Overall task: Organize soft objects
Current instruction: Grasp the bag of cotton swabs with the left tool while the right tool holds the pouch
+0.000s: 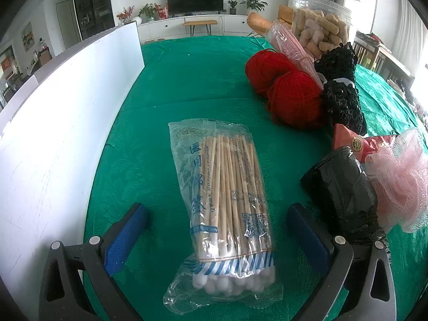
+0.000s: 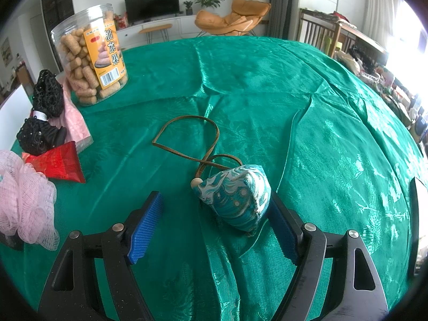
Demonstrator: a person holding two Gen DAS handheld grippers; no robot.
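Green satin cloth (image 1: 187, 80) covers the whole surface, pretty wrinkly on the right side. Left tool (image 1: 216, 230) sits low with its blue pads spread wide apart, and the bag of cotton swabs (image 1: 224, 208) lies flat on the cloth right between them, not touched by either pad as far as I can see. To its right there's a pile: red yarn (image 1: 283, 91), black beaded thing (image 1: 339, 85), black plastic bag (image 1: 342, 190), pink mesh pouf (image 1: 398, 179), and a jar of snacks (image 1: 318, 26) behind.

Right tool (image 2: 214, 224) is open too, with a teal patterned pouch (image 2: 238, 198) on a brown cord (image 2: 187, 133) between the pads, pressed up against the right pad while the left one is well clear of it.
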